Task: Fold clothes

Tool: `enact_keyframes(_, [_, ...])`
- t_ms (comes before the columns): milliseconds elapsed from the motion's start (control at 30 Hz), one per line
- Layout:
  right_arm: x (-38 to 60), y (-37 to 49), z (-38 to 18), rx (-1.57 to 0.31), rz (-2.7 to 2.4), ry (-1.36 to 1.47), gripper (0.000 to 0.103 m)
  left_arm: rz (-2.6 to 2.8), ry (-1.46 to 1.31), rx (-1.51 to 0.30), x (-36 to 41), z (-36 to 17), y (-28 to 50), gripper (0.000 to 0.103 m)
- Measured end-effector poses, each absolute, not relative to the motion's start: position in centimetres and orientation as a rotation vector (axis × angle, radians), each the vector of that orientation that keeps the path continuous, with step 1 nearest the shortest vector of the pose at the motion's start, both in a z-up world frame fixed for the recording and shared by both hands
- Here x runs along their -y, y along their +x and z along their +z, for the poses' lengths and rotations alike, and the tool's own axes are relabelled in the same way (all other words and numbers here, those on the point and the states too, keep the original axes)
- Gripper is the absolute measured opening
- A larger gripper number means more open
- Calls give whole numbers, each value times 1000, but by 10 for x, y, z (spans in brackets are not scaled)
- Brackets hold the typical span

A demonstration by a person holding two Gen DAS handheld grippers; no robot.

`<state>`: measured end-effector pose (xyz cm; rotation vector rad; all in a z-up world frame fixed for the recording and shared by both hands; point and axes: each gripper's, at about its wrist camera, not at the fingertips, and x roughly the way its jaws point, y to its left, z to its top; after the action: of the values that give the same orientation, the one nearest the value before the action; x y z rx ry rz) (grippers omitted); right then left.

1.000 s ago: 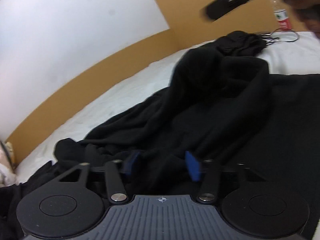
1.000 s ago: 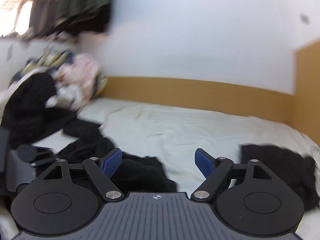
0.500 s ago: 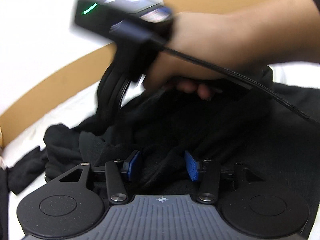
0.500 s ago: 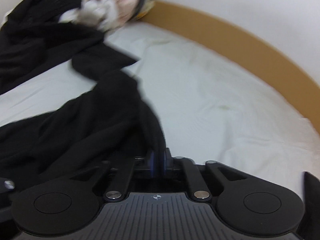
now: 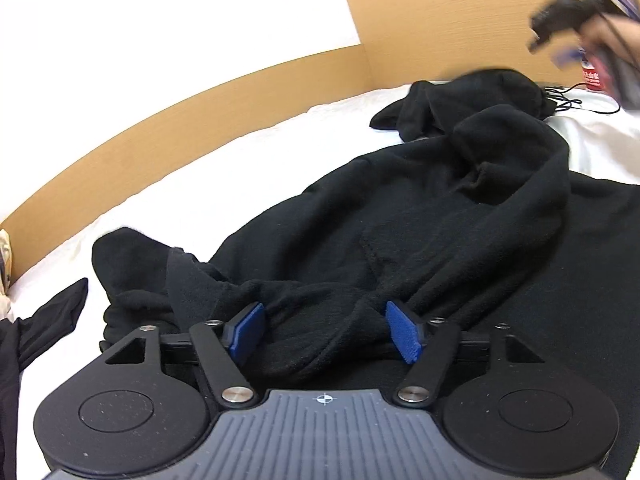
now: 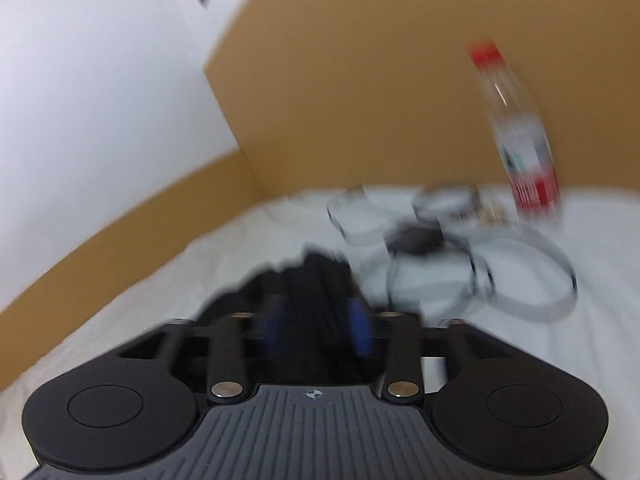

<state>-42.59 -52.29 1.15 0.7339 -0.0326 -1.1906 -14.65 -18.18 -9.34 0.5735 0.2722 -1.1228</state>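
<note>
Left wrist view: right tool [image 5: 568, 44] is a blurred smear at the top right, cut off by the frame edge, its fingers unreadable there. Black garment [image 5: 400, 232] lies rumpled across the bed [image 5: 224, 184], one sleeve-like fold running toward the headboard corner, where a second dark bundle [image 5: 472, 92] sits. Left tool [image 5: 326, 330] is opening, blue pads spread with bunched fabric between them, not pinched. Half a second ago the right hand crossed over the garment; now it's off by the far corner.

Right wrist view: heavy motion blur. Right tool [image 6: 318, 326] is opening, with dark fabric [image 6: 304, 280] between the pads; contact can't be judged. Bottle [image 6: 520, 140] with red cap and a tangle of cable [image 6: 460, 264] lie near the headboard, smeared. Earlier the pads were clamped on cloth, facing the bed's other end.
</note>
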Motion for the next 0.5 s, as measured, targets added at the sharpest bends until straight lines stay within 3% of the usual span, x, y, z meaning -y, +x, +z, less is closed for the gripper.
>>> enact_keyframes(100, [466, -424, -7, 153, -1021, 676, 74, -1112, 565, -275, 181, -93, -145, 77])
enact_keyframes(133, [448, -418, -10, 174, -940, 640, 82, -1108, 562, -277, 180, -93, -144, 77])
enact_keyframes(200, [420, -399, -13, 173, -775, 605, 90, -1104, 531, -285, 176, -89, -145, 78])
enact_keyframes(300, [407, -341, 0, -38, -459, 514, 91, -1079, 450, -263, 159, -65, -139, 79])
enact_keyframes(400, [378, -291, 10, -272, -310, 276, 91, -965, 385, -235, 137, -40, -108, 93])
enact_keyframes(500, [348, -279, 4, -386, -234, 78, 91, -879, 395, -237, 132, -20, -64, 94])
